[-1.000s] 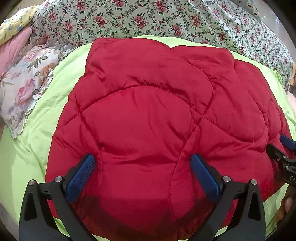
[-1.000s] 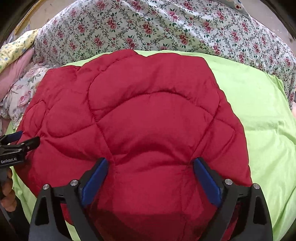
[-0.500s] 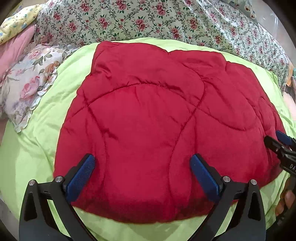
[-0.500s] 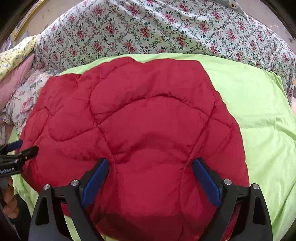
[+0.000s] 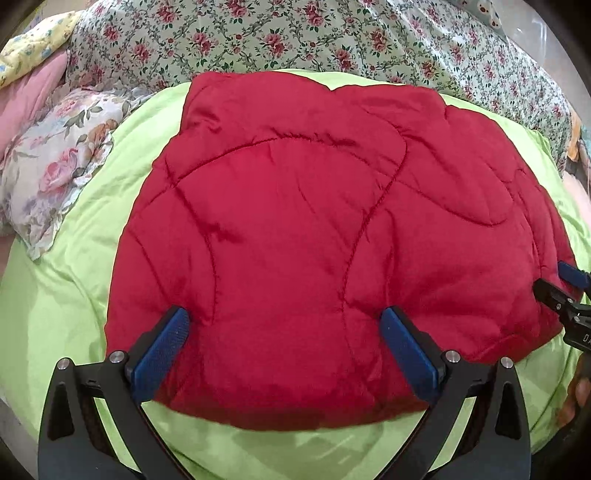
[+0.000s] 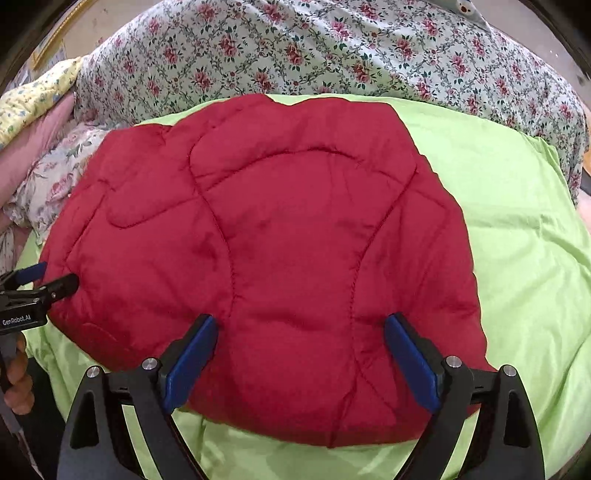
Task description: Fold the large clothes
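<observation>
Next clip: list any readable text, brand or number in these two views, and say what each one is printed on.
"GenRobot.AI": white lettering on the black body of the left claw, seen at the left edge of the right wrist view.
"DA", cut off by the picture's edge: white letters on the right claw, seen in the left wrist view; the rest is unreadable.
The red quilted garment shows no text.

Brightness: both views are evenly and brightly lit; colours are saturated.
Shadows: a soft dark band is cast along the near edge of the puffy red quilted garment (image 5: 295,240) (image 6: 266,236), onto the lime-green sheet (image 5: 74,295) (image 6: 517,240).
Glare: a faint sheen is seen on the red fabric's creases; nothing is blown out.
Distortion: strong fisheye bulging is shown; the floral-print bedspread (image 5: 295,33) (image 6: 295,48) is curved at the top, and black vignetting is seen in the corners.
Sharpness: the centre is rendered fairly sharp; the edges are softened.
</observation>
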Demonstrator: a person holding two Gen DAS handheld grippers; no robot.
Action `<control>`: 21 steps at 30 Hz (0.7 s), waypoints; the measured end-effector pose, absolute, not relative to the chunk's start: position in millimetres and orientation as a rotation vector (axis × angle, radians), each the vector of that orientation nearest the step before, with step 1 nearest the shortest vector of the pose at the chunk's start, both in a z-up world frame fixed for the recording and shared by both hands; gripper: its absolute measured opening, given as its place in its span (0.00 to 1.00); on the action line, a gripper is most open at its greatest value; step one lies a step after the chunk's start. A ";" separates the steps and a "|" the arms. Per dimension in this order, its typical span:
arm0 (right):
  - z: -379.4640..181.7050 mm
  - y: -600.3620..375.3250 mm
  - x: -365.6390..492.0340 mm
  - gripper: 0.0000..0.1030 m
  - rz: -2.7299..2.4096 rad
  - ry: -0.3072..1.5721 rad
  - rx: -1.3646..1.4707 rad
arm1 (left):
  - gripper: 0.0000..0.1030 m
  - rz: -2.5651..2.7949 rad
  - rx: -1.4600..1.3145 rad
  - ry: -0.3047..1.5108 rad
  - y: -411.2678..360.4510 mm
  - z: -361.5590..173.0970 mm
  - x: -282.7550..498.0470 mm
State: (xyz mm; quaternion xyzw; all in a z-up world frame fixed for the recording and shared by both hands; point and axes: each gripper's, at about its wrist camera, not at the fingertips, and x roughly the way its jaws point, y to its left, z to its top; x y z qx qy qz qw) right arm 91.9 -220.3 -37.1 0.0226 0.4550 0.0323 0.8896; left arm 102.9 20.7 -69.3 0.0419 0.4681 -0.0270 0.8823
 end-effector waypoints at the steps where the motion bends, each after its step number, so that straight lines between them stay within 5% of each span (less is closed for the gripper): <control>1: -38.3 -220.1 95.1 0.91 0.065 0.944 0.048 | 1.00 -0.056 0.088 0.975 20.8 -69.2 104.0; 21: -9.3 -213.5 13.8 0.92 0.171 0.902 0.114 | 1.00 -0.096 0.090 0.993 36.6 -59.3 23.2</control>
